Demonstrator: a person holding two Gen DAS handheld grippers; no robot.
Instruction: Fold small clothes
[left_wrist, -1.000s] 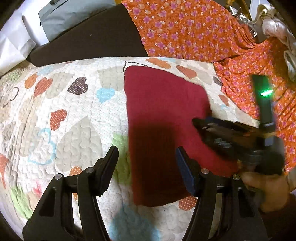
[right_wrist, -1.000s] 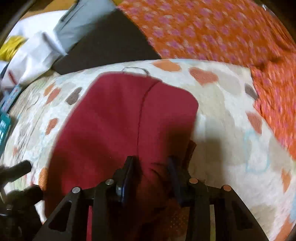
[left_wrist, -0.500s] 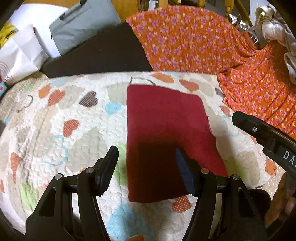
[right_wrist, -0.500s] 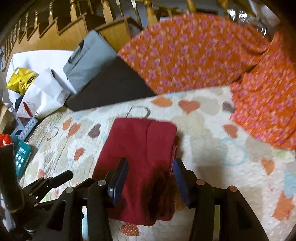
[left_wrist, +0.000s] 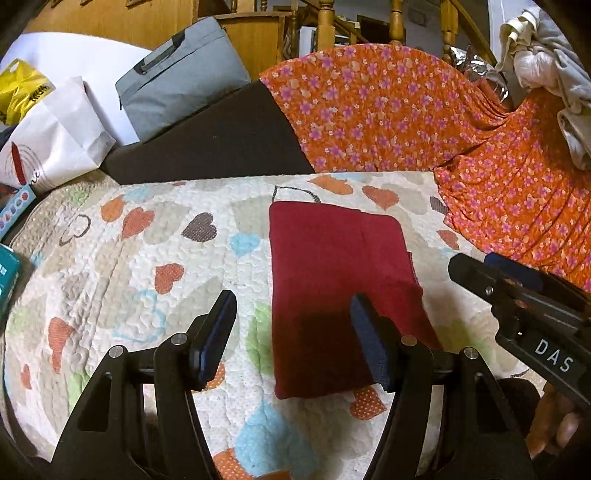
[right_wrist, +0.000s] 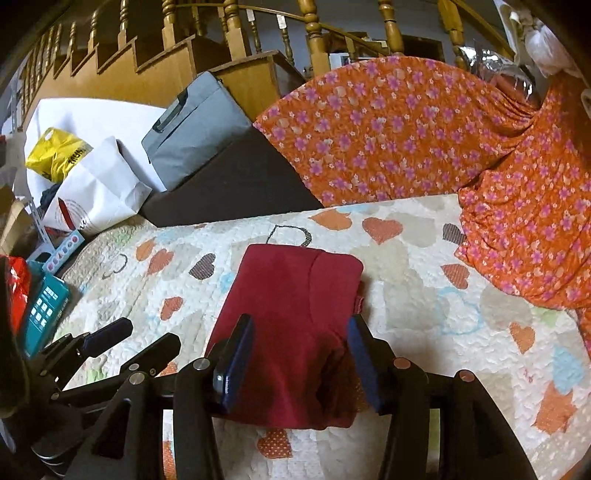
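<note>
A dark red garment (left_wrist: 332, 280) lies folded into a flat rectangle on the heart-patterned quilt (left_wrist: 129, 266); it also shows in the right wrist view (right_wrist: 295, 325). My left gripper (left_wrist: 291, 332) is open and empty, raised above the garment's near left part. My right gripper (right_wrist: 299, 354) is open and empty, raised over the garment's near end. The right gripper shows at the right edge of the left wrist view (left_wrist: 517, 295), and the left gripper at the lower left of the right wrist view (right_wrist: 129, 343).
An orange flowered cloth (left_wrist: 424, 129) covers the back and right side. A dark cushion (left_wrist: 207, 147), a grey bag (left_wrist: 177, 96) and white paper bags (left_wrist: 51, 140) stand behind the quilt. Boxes (right_wrist: 44, 306) lie at the left edge. A wooden stair rail (right_wrist: 229, 33) is beyond.
My right gripper has let go of the red garment, opened and pulled back and up. My left gripper has also risen and drawn back. The garment lies flat.
</note>
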